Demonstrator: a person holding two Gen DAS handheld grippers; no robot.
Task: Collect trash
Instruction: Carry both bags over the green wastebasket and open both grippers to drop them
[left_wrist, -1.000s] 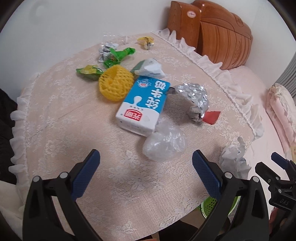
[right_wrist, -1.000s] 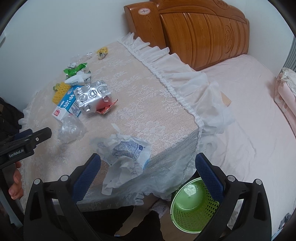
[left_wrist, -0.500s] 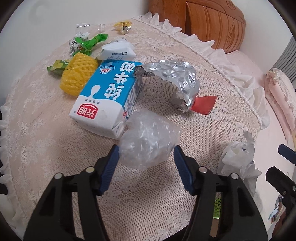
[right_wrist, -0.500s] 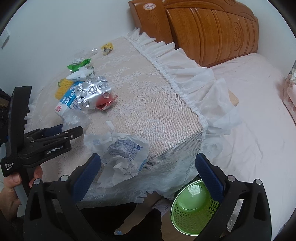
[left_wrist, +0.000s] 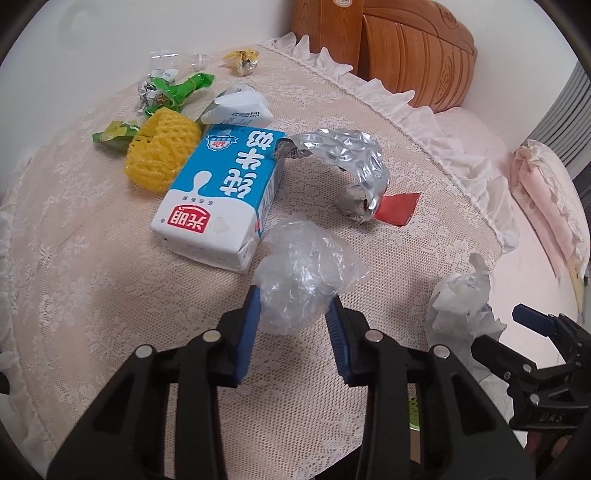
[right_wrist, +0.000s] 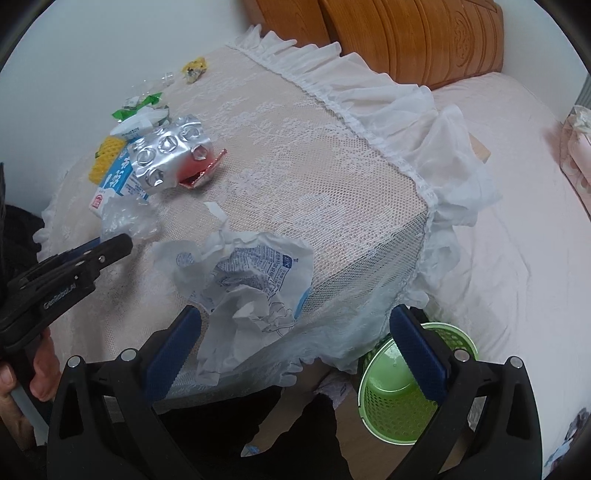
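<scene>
— Where do your left tongs (left_wrist: 293, 314) stand?

— You have just been closing them, and their blue pads now press both sides of the clear plastic wad (left_wrist: 306, 280). The wad lies on the table (left_wrist: 110, 295), just beside the bottom corner of the milk carton (left_wrist: 221, 192).

— And your right tongs (right_wrist: 295, 347)?

— You hold them wide apart, gripping nothing. The crumpled paper (right_wrist: 243, 280) lies between them at the table's near edge, and neither pad touches it.

— What containers do you have?

— One green basket (right_wrist: 399, 410) on the floor, below the table's frilled corner and next to the bed (right_wrist: 524, 258). It sits behind your right pad, so part of it is hidden; you see its pale green bottom, with one small pale speck you cannot make out. The carton lies flat on its side, and whether anything is in it you cannot tell.

— What other trash is on the table?

— A silver foil pack (left_wrist: 347, 162) with a red scrap (left_wrist: 399, 210) touches the carton's far end. Behind the carton lie a yellow foam net (left_wrist: 159, 155), green wrappers (left_wrist: 173, 92), a white folded pack (left_wrist: 236, 107), and a yellow wrapper (left_wrist: 242, 61) far back.
</scene>
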